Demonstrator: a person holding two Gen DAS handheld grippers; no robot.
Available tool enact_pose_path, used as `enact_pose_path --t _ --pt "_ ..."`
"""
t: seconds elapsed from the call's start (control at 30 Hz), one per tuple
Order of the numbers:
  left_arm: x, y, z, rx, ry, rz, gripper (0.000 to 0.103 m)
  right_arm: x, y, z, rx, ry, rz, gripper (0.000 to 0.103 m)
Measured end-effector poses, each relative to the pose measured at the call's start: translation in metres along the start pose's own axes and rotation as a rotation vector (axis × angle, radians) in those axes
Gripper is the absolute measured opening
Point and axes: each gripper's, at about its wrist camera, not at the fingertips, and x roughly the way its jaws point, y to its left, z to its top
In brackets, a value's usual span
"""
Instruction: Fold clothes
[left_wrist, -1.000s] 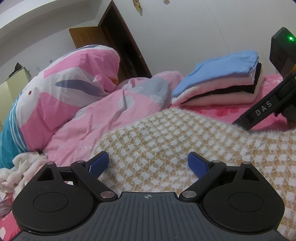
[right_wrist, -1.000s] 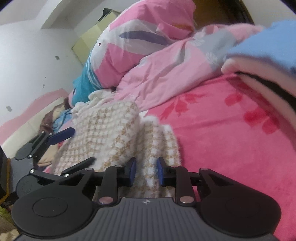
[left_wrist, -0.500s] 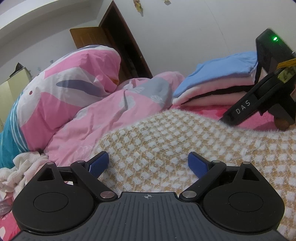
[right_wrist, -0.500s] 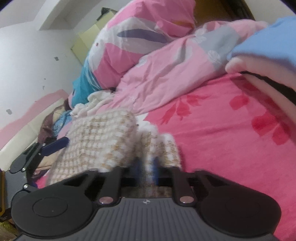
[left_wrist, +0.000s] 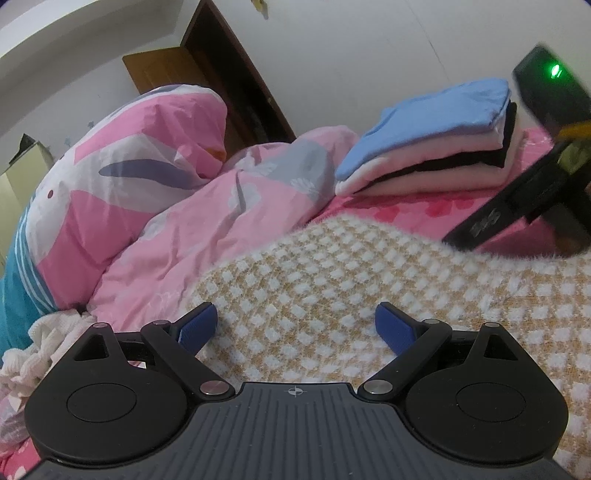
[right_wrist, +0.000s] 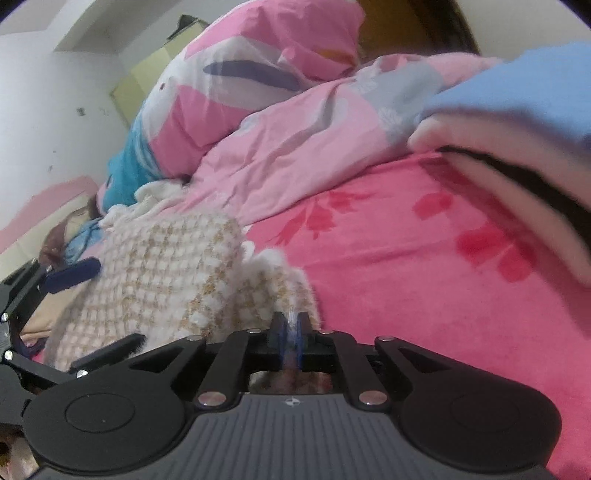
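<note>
A fuzzy sweater (left_wrist: 369, 280) with a tan and white checked pattern lies spread on a bed covered by a bright pink sheet (right_wrist: 406, 258) with red flower prints.

From the left wrist view, the left claw (left_wrist: 295, 325) hovers low over the sweater with its two blue-tipped fingers (left_wrist: 195, 325) spread wide apart, gripping nothing. The checked knit fills the space between and ahead of them.

From the right wrist view, the right claw (right_wrist: 290, 326) has its blue tips pressed nearly together, pinching a thin edge of the sweater at its near corner. The sweater rises in a soft fold to the left of the pinch, and part of the left claw shows at the far left edge of that view.

Behind the sweater, a crumpled pink quilt (left_wrist: 207, 221) with white and grey patches is heaped against the wall. To the right of it, well apart from the sweater, sits a neat stack of folded clothes (left_wrist: 436, 136): blue on top, then pale pink, black, and pale pink again. A small bundle of white cloth (left_wrist: 40, 347) lies at the left edge of the bed.
</note>
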Motion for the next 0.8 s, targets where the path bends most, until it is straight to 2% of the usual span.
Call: enact_pose_path --t 0.1,0.2,0.33,0.37,0.43,0.5,0.53,0.57,0.67,0.77,0.8 --pt "0.001 0.0 0.0 0.0 0.005 -0.005 0.093 -0.051 0.009 0.004 -0.007 -0.106 -0.052 0.01" --pt "0.002 0.002 0.0 -0.01 0.005 -0.013 0.093 -0.114 0.033 0.0 -0.073 -0.199 -0.015 0.01" --pt "0.002 0.005 -0.002 -0.029 0.003 -0.026 0.093 -0.156 0.079 -0.025 -0.215 -0.169 0.072 0.01" --pt "0.002 0.005 -0.002 -0.033 0.002 -0.028 0.093 -0.158 0.088 -0.036 -0.247 -0.142 0.066 0.01" --pt "0.002 0.006 -0.002 -0.04 0.001 -0.033 0.093 -0.149 0.093 -0.056 -0.231 -0.075 0.034 0.01" --pt "0.002 0.008 -0.002 -0.05 -0.001 -0.047 0.093 -0.122 0.082 -0.081 -0.185 0.049 -0.06 0.005" --pt "0.001 0.011 -0.002 -0.059 -0.004 -0.068 0.093 -0.112 0.078 -0.092 -0.167 0.063 -0.087 0.005" --pt "0.0 0.014 -0.002 -0.07 -0.009 -0.093 0.093 -0.108 0.075 -0.102 -0.143 0.038 -0.092 0.005" --pt "-0.01 0.034 0.003 -0.119 -0.032 -0.175 0.093 -0.11 0.072 -0.104 -0.084 0.019 -0.1 0.005" --pt "-0.024 0.05 0.01 -0.149 -0.116 -0.167 0.092 -0.111 0.073 -0.111 -0.095 0.016 -0.117 0.005" --pt "-0.018 0.051 0.011 -0.144 -0.093 -0.163 0.085 -0.111 0.073 -0.112 -0.097 0.017 -0.118 0.005"
